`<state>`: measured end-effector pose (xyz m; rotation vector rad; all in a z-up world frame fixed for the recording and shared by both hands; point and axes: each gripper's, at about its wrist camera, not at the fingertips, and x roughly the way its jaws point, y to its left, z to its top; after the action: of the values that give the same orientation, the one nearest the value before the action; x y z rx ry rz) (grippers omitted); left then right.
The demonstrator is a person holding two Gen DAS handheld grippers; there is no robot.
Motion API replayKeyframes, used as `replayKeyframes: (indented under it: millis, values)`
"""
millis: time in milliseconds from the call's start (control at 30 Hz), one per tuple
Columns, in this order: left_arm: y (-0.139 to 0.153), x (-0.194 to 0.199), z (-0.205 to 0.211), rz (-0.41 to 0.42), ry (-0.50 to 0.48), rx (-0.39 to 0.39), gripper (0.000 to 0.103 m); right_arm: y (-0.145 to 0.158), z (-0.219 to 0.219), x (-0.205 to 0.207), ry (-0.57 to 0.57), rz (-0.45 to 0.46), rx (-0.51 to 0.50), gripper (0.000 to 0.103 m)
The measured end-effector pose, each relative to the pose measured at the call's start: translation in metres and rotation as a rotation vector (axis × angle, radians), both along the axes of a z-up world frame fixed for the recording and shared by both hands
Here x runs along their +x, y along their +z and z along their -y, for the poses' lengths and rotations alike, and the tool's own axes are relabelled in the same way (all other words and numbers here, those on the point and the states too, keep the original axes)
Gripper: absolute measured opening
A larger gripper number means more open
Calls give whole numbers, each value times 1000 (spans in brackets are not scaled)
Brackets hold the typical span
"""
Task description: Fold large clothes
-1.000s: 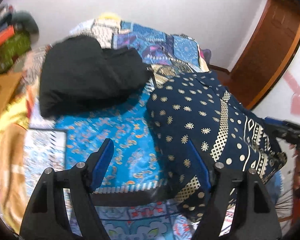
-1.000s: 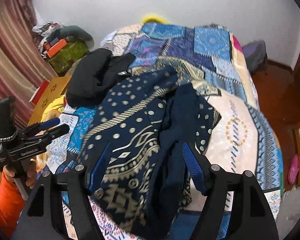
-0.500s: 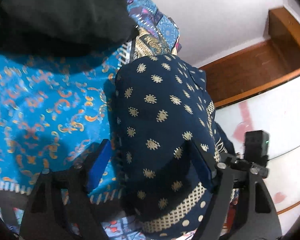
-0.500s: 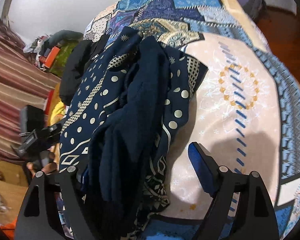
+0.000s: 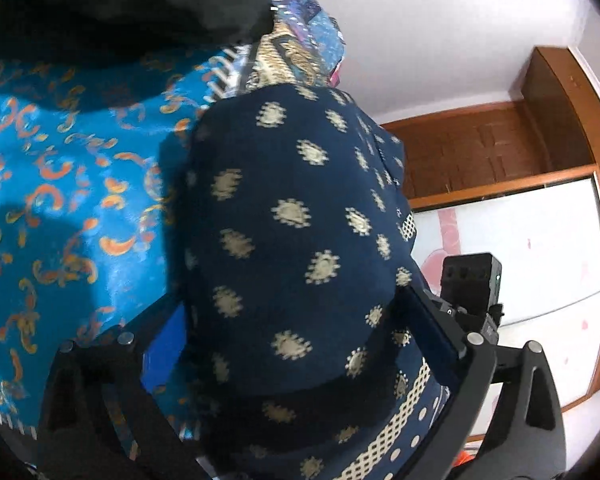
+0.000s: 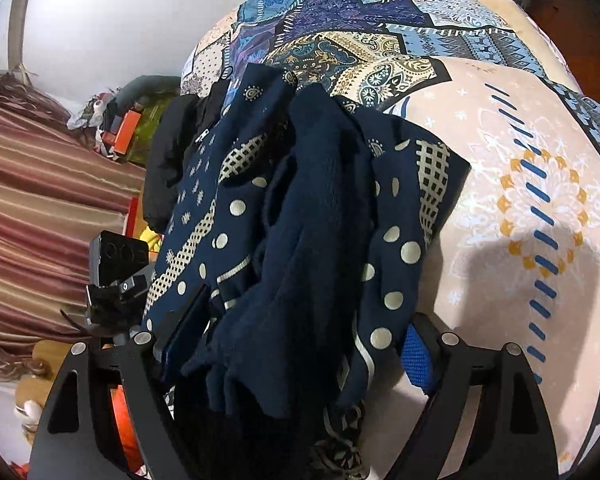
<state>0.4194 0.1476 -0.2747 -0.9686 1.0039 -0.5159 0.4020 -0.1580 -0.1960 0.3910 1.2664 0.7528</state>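
- Well, as I read it, the folding has hardly begun: the navy patterned garment (image 6: 300, 216) lies in a rumpled heap on the bed (image 6: 540, 208), one layer bunched over another, with no flat panel or clean crease showing in either view.
- My left tool (image 5: 300, 340) sits low at one end of that heap. Its jaws have just been opening and now stand wide, with the dotted cloth (image 5: 284, 232) bulging up between them. I see no pinch on the fabric, so I take it as straddling the cloth, not holding it.
- My right tool (image 6: 296, 344) is at the other end, jaws spread, having opened further over the last moment and then settled. The plain dark inner layer and the dotted edge drape between the fingers. The blue pad on one finger (image 6: 418, 356) stands clear of the cloth; the other side is hidden under fabric, so I judge nothing is gripped there.
- What is left, by my judgement, is nearly everything: take hold of two edges, spread the garment flat on the bed, then fold it over in stages.
- A black garment (image 5: 120, 4) lies beyond on the blue bedspread (image 5: 60, 200), also unfolded so far as I can see.
- No basket, box or drawer for the clothes shows near the tools, so there is nothing to report of contents.
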Motion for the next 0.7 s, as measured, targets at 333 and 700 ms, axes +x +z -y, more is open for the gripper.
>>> replayKeyframes:
  millis: [333, 700]
  values:
    - [34, -17, 7, 29, 14, 94, 74, 17, -4, -10, 9, 26, -12, 36]
    - [157, -58, -18, 217, 36, 257, 69, 98, -55, -22, 61, 158, 24, 30]
